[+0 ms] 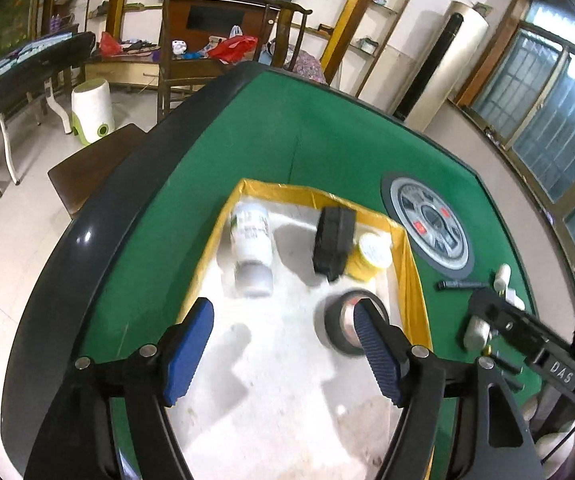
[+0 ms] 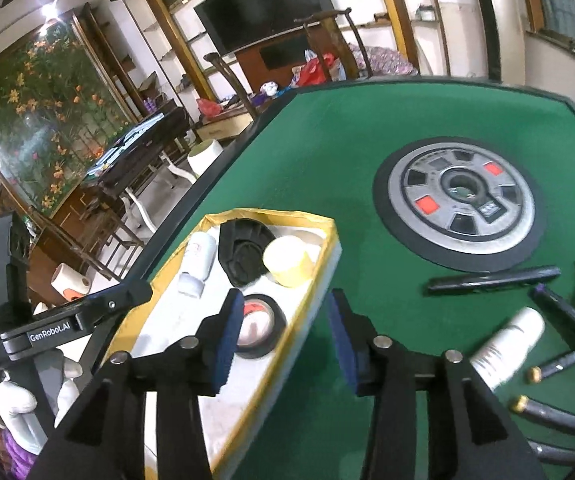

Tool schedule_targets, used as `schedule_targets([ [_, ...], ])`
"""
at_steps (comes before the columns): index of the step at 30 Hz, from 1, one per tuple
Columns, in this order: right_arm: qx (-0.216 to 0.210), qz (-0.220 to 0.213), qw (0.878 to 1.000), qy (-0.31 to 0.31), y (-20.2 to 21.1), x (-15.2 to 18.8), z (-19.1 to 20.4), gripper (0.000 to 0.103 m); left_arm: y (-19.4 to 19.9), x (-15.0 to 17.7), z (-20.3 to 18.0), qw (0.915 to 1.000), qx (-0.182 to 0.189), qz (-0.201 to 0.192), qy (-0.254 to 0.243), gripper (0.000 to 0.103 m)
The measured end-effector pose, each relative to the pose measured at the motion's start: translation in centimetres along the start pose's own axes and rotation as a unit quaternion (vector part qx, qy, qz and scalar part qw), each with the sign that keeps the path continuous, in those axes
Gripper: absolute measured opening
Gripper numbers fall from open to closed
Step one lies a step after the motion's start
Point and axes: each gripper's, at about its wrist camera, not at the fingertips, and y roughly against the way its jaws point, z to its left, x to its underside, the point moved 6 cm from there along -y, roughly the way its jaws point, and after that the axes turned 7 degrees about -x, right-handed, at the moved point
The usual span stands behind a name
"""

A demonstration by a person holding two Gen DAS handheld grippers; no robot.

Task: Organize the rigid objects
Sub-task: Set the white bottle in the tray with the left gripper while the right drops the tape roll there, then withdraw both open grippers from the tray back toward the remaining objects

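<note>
Left claw (image 1: 283, 344) agape above tray (image 1: 407, 280); tape roll (image 1: 343, 326) inside.

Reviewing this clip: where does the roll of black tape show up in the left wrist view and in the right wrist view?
Left wrist view: black tape roll lies in the tray's near right corner, partly behind the left gripper's right finger.
Right wrist view: same roll sits lower centre-left, inside the tray, partly behind the right gripper's left finger.
Shared landmark: the yellow-rimmed tray, with the round grey hub on the green table.
</note>
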Motion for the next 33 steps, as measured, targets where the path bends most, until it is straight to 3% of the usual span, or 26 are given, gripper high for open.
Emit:
schedule_targets([
  [7,0.044,-0.046,0.998,0.025,4.6,2.0,-1.4,0.06,3.1,2.1,-3.7,0.9989,-0.002,-0.036,-0.029,0.076],
  [10,0.078,-0.067,0.994,0.029,6.2,3.0,-2.6,0.07,4.2,3.0,-5.8,0.998,0.012,-0.047,-0.041,0.076],
  [14,0.135,-0.093,0.986,0.025,8.5,4.1,-5.0,0.074,5.3,4.3,-9.1,0.9957,0.028,-0.06,-0.065,0.076],
  [19,0.172,-0.135,0.976,0.003,12.0,4.9,-7.8,0.085,5.4,5.9,-12.1,0.9938,0.036,-0.054,-0.09,0.076],
  [22,0.19,-0.173,0.966,-0.021,15.0,5.4,-11.0,0.085,5.1,7.0,-13.7,0.9931,0.044,-0.043,-0.1,0.076],
  [33,0.184,-0.133,0.966,-0.128,19.4,9.7,-20.9,0.085,1.8,11.6,-18.5,0.9887,0.079,0.018,-0.126,0.076],
])
